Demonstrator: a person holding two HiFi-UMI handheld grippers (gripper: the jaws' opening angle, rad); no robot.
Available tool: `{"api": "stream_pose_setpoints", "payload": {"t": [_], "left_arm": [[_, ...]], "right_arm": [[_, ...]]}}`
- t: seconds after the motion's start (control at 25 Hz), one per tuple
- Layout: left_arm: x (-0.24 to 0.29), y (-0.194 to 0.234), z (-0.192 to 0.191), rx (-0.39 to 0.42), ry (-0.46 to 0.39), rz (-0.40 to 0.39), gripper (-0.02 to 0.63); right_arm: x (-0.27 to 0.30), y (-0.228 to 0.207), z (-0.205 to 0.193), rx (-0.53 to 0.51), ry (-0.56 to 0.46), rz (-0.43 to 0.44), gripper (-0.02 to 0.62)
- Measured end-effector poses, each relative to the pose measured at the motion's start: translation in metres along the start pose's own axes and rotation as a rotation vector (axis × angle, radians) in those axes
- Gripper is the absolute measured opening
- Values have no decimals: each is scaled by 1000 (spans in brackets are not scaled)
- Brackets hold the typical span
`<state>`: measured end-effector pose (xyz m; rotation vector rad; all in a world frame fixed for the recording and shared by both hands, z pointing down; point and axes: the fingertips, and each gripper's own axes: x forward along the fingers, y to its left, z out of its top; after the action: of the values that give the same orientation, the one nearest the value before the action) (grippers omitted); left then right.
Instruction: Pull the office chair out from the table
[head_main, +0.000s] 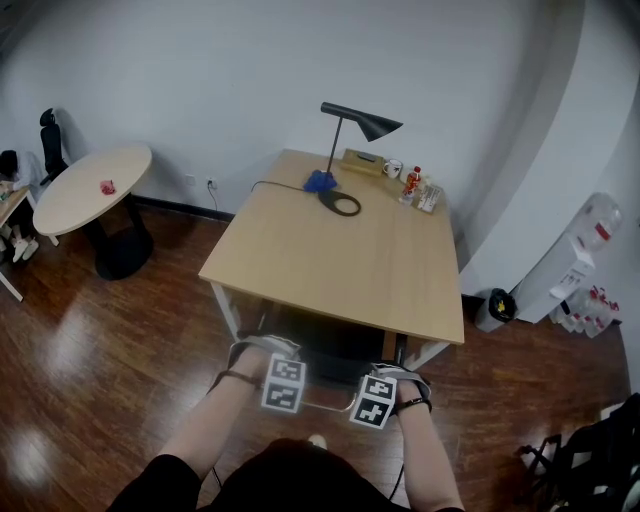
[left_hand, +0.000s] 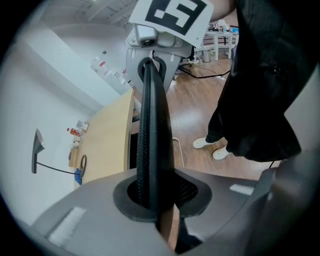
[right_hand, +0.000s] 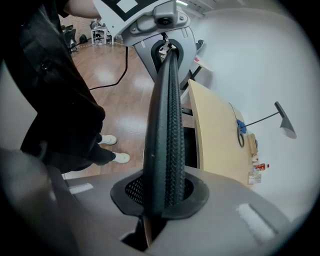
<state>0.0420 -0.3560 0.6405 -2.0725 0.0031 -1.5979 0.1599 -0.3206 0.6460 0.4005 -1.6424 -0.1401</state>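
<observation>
The office chair (head_main: 330, 352) is a dark shape tucked under the near edge of the wooden table (head_main: 340, 255). Its black mesh back edge (left_hand: 151, 130) runs between both grippers. My left gripper (head_main: 268, 352) is shut on the left part of that edge, and the jaws of the left gripper (left_hand: 152, 200) clamp the mesh rim. My right gripper (head_main: 392, 372) is shut on the right part of the back edge (right_hand: 167, 125); the right gripper (right_hand: 161, 200) pinches it the same way. Each gripper view shows the other gripper at the far end of the rim.
A black desk lamp (head_main: 355, 125), a blue object, a mug and bottles stand at the table's far side. A round table (head_main: 90, 185) is at the left. A bin (head_main: 492, 308) and water dispenser (head_main: 575, 265) are at the right, a dark bag (head_main: 590, 450) at the lower right. My feet (left_hand: 212, 147) stand behind the chair.
</observation>
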Motion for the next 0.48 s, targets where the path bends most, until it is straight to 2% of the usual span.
{"api": "stream_pose_setpoints", "payload": {"t": [0.28,0.48], "left_arm": [[-13,-26,1,-29,-1,-31,49],[-19,-39,3,-26,-1,-22,49]], "right_arm": [[-9,24,7,-11,-3,35,53],[-14,38,10,-2,0,45,55]]}}
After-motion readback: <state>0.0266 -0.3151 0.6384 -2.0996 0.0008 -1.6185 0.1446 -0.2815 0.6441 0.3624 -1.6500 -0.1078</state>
